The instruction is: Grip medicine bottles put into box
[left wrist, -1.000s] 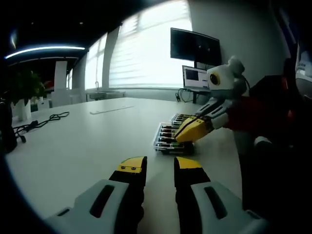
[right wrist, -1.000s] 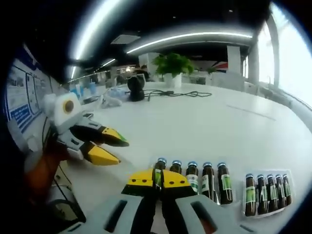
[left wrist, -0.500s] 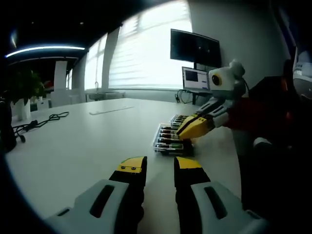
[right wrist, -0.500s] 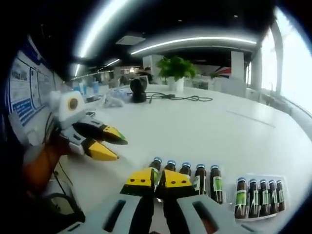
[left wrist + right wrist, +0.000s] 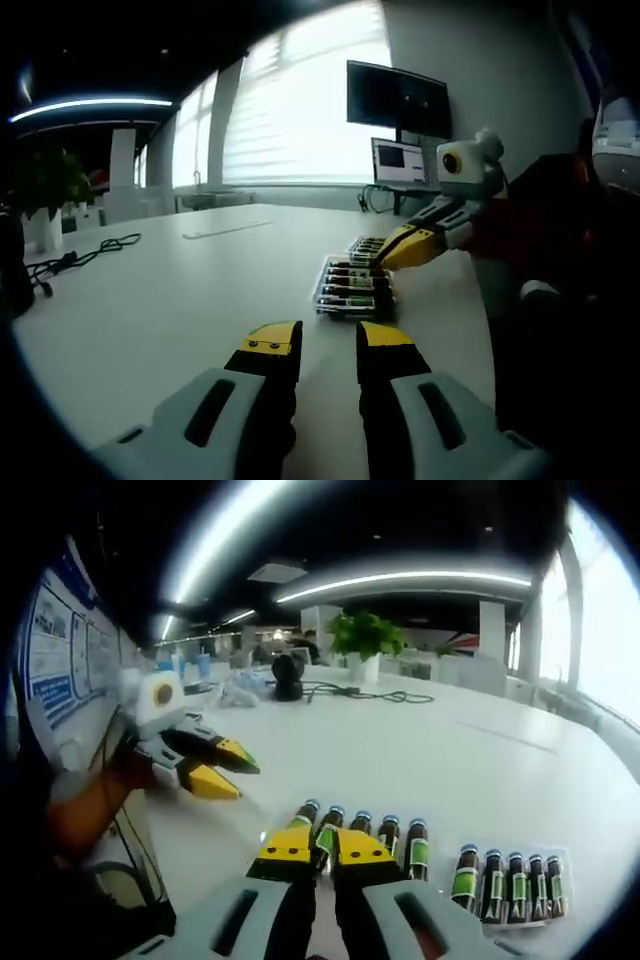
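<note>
Small brown medicine bottles with green labels lie side by side in a clear tray (image 5: 362, 832) on the white table. A second filled tray (image 5: 505, 885) lies to its right. In the left gripper view both trays (image 5: 350, 285) sit mid-table. My right gripper (image 5: 322, 848) hovers above the nearer row, its yellow jaws shut to a thin slit through which a green label shows. Seen from the left, the right gripper (image 5: 388, 258) hangs just over the trays. My left gripper (image 5: 329, 340) is open with nothing in it, low over bare table, and the right gripper view shows this left gripper (image 5: 246, 782) too.
Two monitors (image 5: 400, 100) stand at the table's far end near bright windows. A black cable (image 5: 90, 250) and a potted plant (image 5: 362, 635) lie farther out. A black device (image 5: 290, 670) stands near the plant. A person's red sleeve (image 5: 520, 235) holds the right gripper.
My right gripper has lifted up and back from the bottle row, so the trays look smaller and lower in its view. The left gripper has stayed put.
</note>
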`<state>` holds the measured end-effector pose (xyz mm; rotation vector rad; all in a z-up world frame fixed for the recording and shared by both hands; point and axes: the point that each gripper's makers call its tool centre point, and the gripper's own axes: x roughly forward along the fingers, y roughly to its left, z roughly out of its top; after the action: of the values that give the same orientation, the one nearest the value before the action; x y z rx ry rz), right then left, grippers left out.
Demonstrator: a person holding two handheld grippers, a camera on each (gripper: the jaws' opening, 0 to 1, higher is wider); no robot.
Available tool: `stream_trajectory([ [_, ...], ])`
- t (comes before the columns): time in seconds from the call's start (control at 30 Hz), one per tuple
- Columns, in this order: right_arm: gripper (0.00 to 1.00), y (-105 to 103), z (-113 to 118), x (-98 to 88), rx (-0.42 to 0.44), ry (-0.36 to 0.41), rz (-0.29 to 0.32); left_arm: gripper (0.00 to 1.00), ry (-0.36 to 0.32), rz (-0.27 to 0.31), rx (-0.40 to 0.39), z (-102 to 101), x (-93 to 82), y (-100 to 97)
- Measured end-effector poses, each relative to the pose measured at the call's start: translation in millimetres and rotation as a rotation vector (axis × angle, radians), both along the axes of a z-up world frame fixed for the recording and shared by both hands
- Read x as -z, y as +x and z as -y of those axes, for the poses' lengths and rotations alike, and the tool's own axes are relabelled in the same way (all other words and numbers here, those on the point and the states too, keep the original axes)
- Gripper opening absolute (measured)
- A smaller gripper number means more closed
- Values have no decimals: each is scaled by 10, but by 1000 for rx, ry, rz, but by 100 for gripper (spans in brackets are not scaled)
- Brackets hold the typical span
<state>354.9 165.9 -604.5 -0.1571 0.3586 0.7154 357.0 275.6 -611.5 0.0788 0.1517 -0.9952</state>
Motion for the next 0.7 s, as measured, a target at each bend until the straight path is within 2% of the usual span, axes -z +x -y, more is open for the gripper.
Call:
stream_trajectory([
  [0.37,4,-33,356,-35,39,43,29,16,8,9,-3,7,2,1],
  [0.53,5,-64,542,-66,54,75,54,16,15,11,-11,3,8,4],
  [0.7,7,-118,722,-97,59,72,87,16,18,17,-12,6,1,-10],
])
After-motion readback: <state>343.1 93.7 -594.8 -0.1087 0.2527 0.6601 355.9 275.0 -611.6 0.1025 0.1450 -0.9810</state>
